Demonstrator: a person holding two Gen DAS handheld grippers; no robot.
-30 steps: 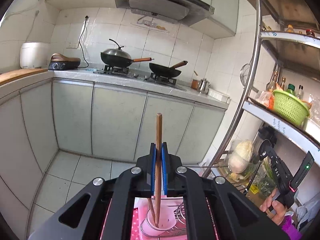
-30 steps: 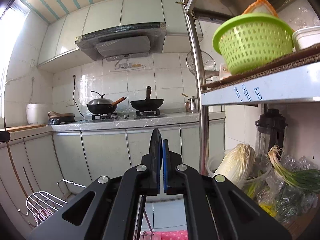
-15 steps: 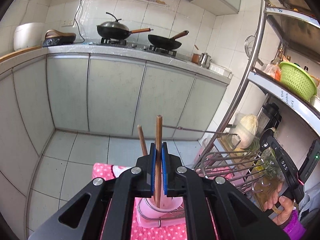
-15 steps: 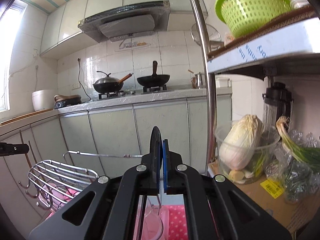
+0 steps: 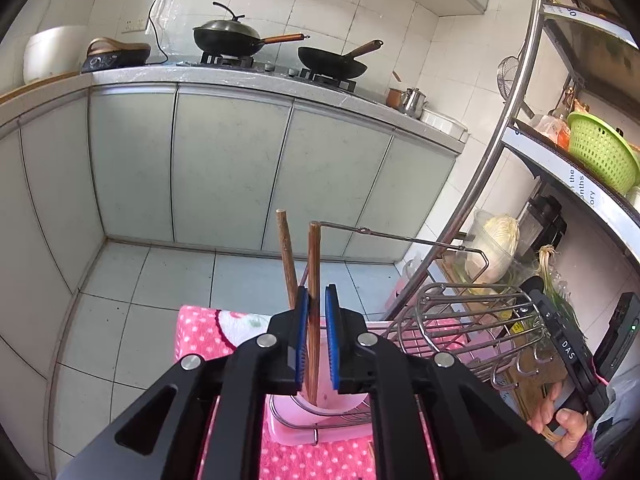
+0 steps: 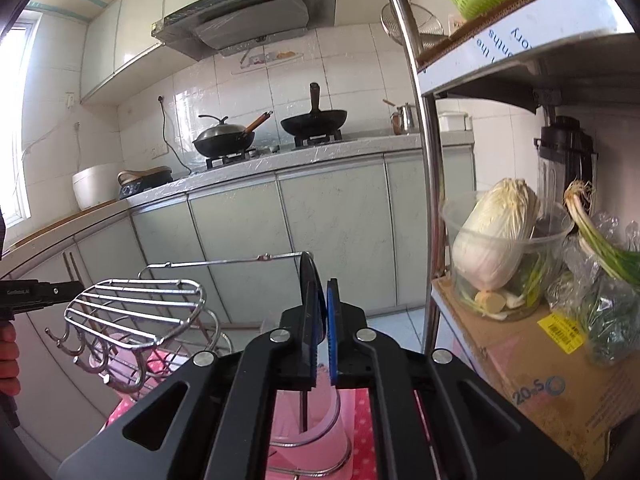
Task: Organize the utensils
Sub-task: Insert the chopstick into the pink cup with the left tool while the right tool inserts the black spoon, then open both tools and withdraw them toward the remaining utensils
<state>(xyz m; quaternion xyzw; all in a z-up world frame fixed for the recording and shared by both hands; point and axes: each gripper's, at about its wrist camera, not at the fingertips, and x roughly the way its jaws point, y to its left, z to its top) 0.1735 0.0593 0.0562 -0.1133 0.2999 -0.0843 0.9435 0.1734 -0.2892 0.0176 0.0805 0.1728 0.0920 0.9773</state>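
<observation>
In the left wrist view my left gripper (image 5: pixel 317 300) has parted slightly around a brown wooden chopstick (image 5: pixel 314 264) that stands in a pink cup (image 5: pixel 332 402) of the wire rack (image 5: pixel 472 320). A second chopstick (image 5: pixel 286 256) leans in the same cup. In the right wrist view my right gripper (image 6: pixel 322 292) has parted slightly around a black utensil (image 6: pixel 310 280), whose thin shaft reaches down into another pink cup (image 6: pixel 316 420). The right gripper also shows at the left view's right edge (image 5: pixel 576 352).
The rack stands on a pink dotted cloth (image 5: pixel 208 328). A steel shelf post (image 6: pixel 428 160) rises to the right, with a cabbage tub (image 6: pixel 500 240), green onions (image 6: pixel 600 240) and a cardboard box (image 6: pixel 532 360). Kitchen cabinets (image 5: pixel 224 168) and stove pans (image 5: pixel 236 36) lie behind.
Both grippers have tilted down toward the rack. The left jaws have opened a little around the chopstick, now standing in the cup. The right jaws have also parted slightly.
</observation>
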